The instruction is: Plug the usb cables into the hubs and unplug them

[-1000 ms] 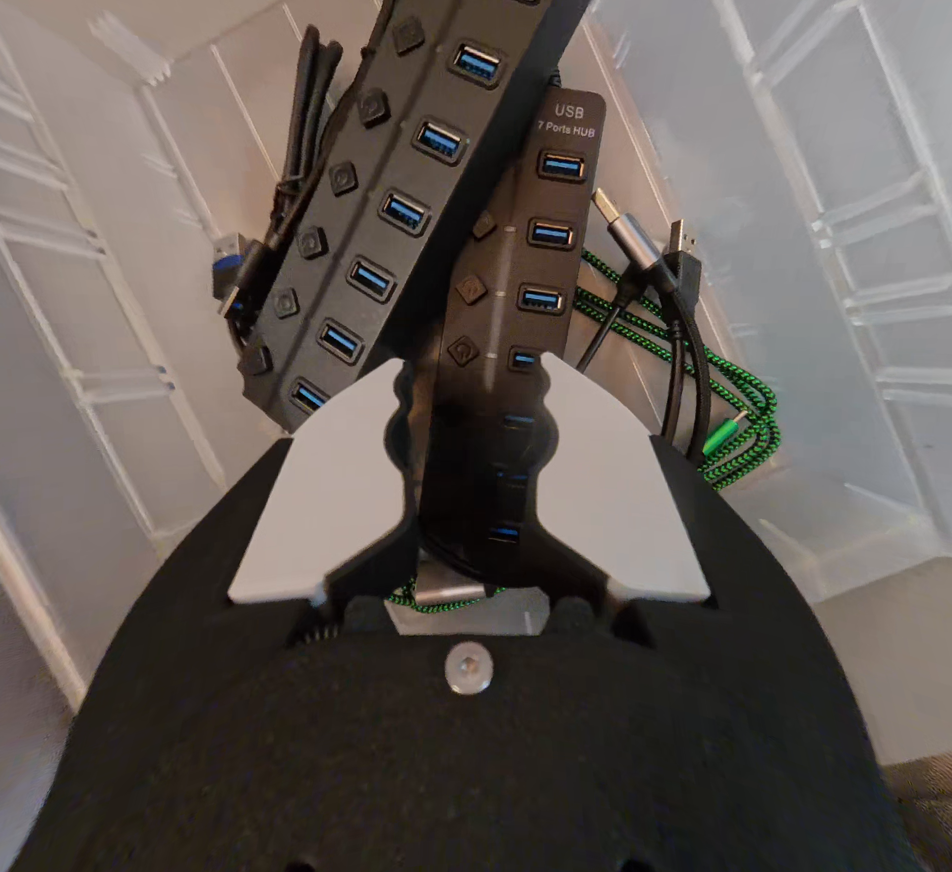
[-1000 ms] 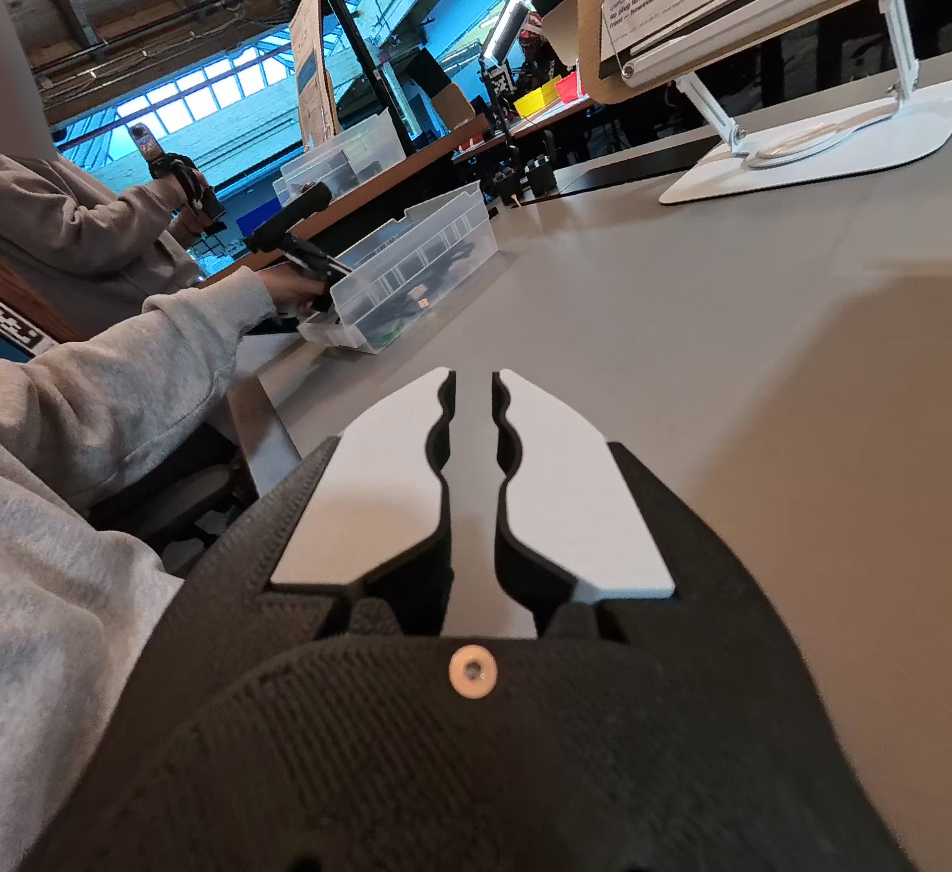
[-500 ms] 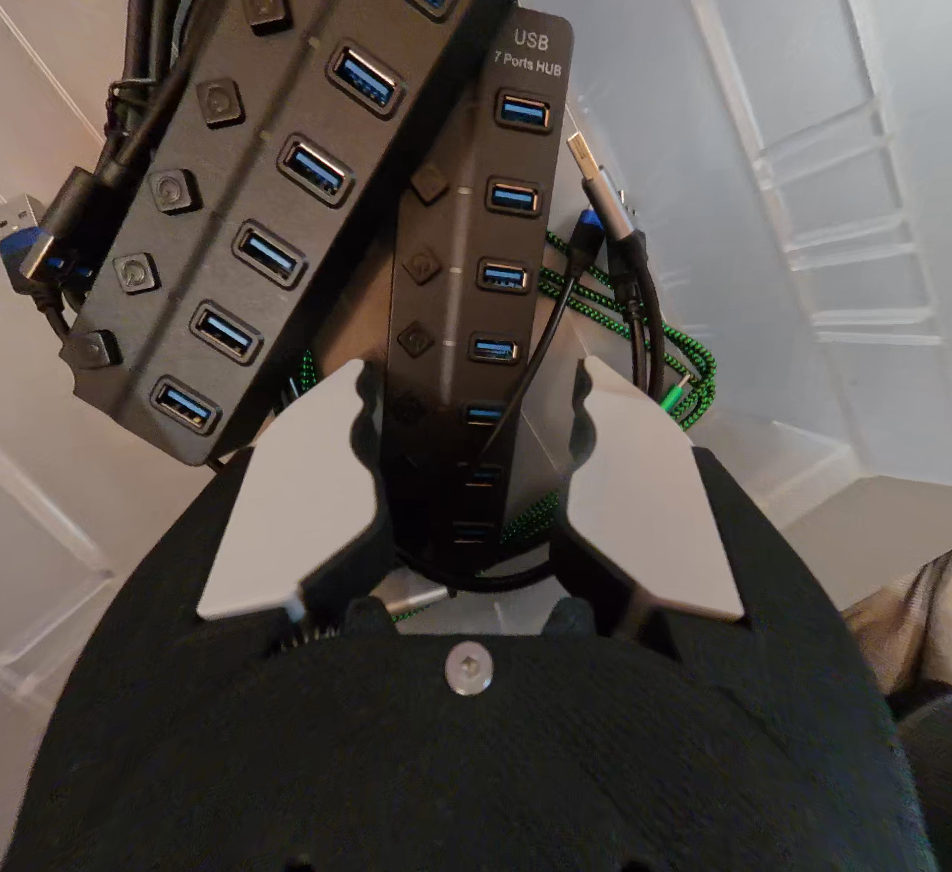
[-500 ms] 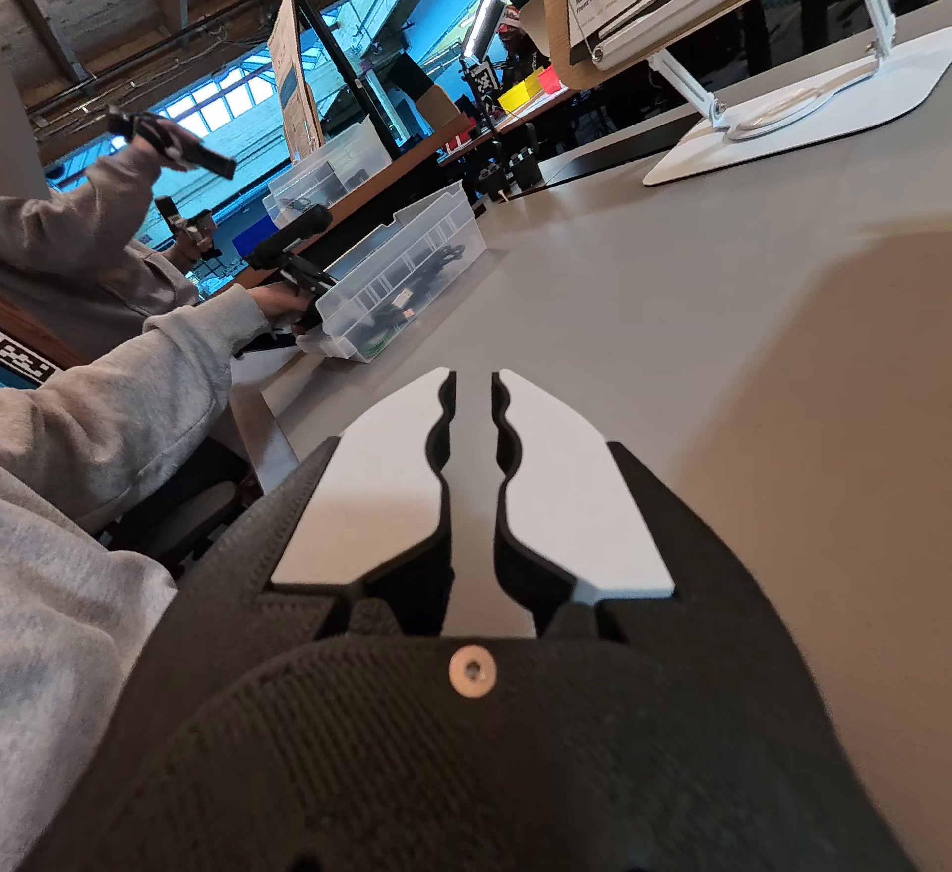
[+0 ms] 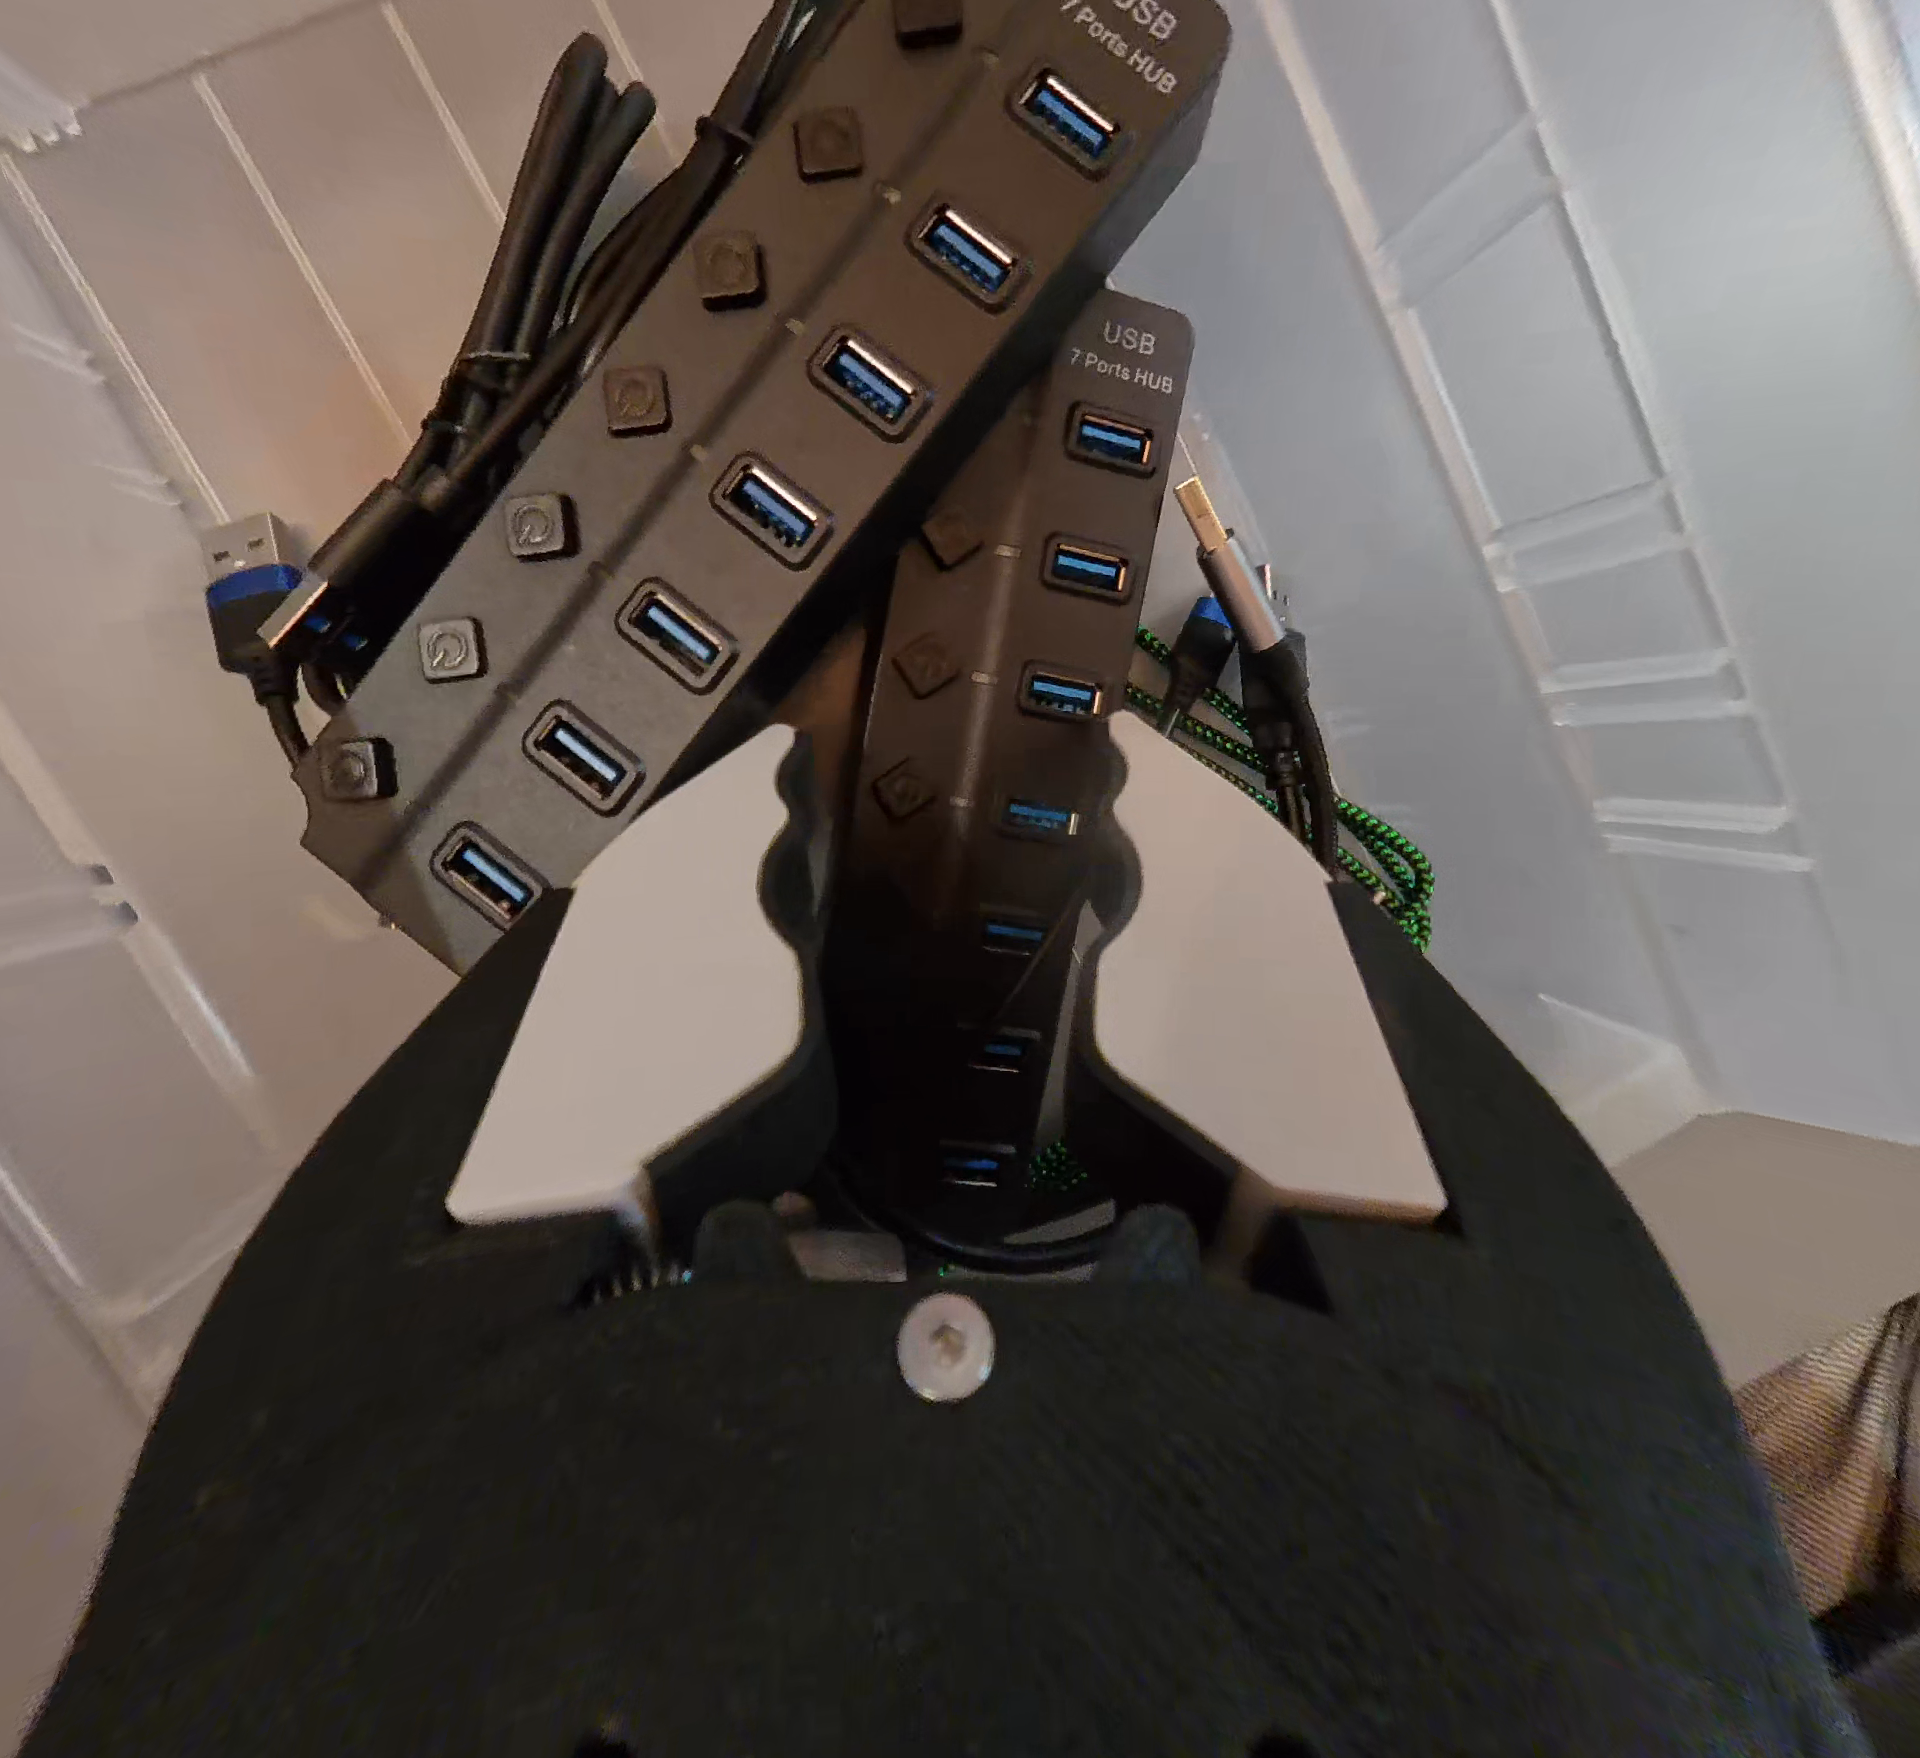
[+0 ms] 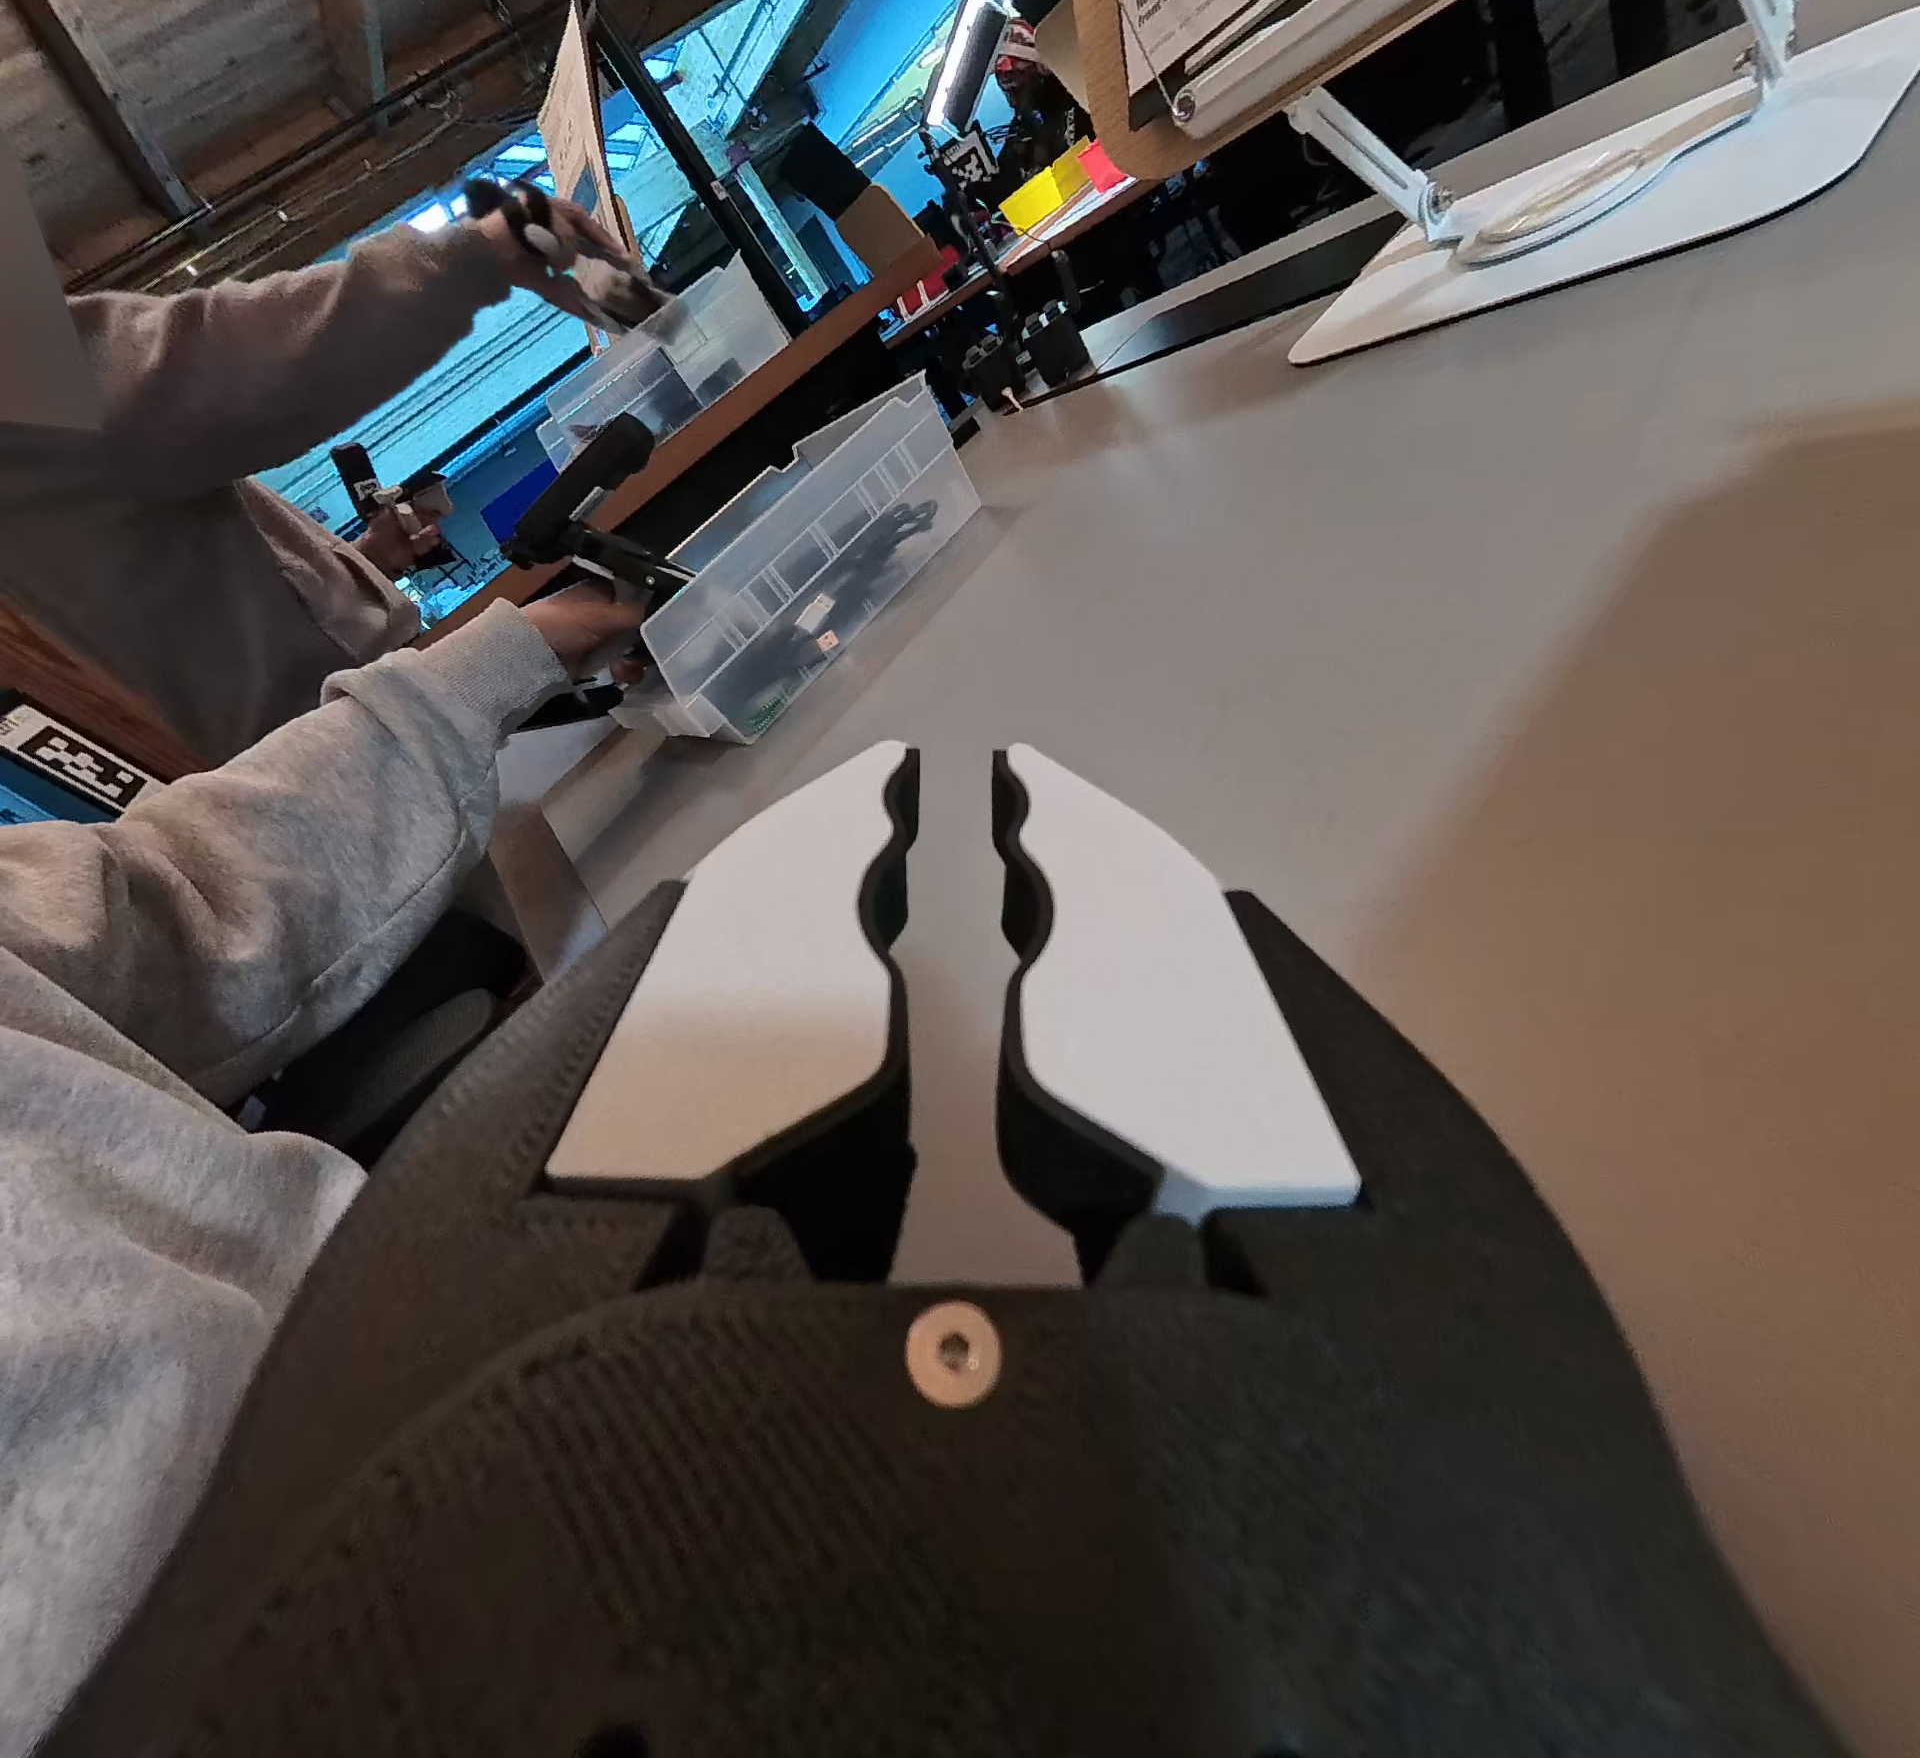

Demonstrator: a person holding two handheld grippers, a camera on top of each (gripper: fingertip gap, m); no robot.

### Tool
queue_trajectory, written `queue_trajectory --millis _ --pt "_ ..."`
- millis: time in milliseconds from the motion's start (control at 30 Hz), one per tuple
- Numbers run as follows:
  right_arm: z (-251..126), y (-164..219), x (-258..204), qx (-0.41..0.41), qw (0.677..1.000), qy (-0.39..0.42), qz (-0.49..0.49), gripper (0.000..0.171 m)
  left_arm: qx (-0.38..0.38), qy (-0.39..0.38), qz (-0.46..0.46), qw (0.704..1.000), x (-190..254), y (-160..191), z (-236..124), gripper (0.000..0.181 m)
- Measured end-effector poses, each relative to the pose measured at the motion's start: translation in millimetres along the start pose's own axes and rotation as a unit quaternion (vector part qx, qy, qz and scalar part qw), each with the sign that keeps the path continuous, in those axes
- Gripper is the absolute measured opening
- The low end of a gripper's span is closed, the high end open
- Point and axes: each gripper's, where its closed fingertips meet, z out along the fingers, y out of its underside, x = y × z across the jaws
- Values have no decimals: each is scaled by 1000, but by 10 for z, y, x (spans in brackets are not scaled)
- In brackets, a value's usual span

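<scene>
Hand-held gripper [image 5: 951,835] around slim black hub [image 5: 1023,700]

Left wrist view: sat just behind the left tongs [image 5: 951,835], faced down into a clear bin [image 5: 1621,420], very near the black hubs [image 5: 790,420] just ahead of the tips. Right wrist view: sat behind the right tongs [image 6: 956,763], looked low along a grey table [image 6: 1455,669], tilted. Shared that same bin [image 6: 831,545], seen there well ahead and left of the tips.
</scene>
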Motion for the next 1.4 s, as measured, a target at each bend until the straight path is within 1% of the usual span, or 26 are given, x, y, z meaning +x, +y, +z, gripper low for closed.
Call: queue_trajectory --millis 67,133,233,367,500,667,700,767,867,1000,1167,1267,1400 --pt "-3 -6 3 1 1000 0 2 13 0 10 10 1000 43 -9 18 60" --pt "-7 -8 9 2 1000 1 4 13 -27 23 17 999 109 60 64 64" --pt "-5 -9 0 2 1000 -3 6 14 -53 -23 51 997 49 112 114 71" --pt "9 11 -31 -5 1000 -7 -1 15 -71 -61 78 993 10 123 161 65" --pt "7 10 -38 -6 1000 -9 -2 15 -63 -62 80 993 17 107 154 64" --pt "0 -1 -18 -3 1000 -10 10 15 0 -9 35 999 132 -89 87 70" --pt "1 -2 -19 -2 1000 -10 10 15 4 -10 29 1000 120 -107 87 66" --pt "4 3 -23 -4 1000 -10 9 15 1 -31 34 999 61 -111 97 53" --pt "8 7 -29 -5 1000 -10 6 15 -9 -41 42 998 46 -96 122 54" --pt "5 0 -31 -4 1000 -11 8 15 -51 -63 74 994 32 -4 201 63" --pt "-7 -11 -36 -2 1000 -11 7 15 -46 -82 88 992 15 -25 207 57" --pt "-11 -21 -33 0 1000 -12 10 15 -19 -90 100 991 47 -79 157 57" --pt "-30 -42 -25 5 1000 -10 14 15 35 -55 66 996 134 -176 -22 56"
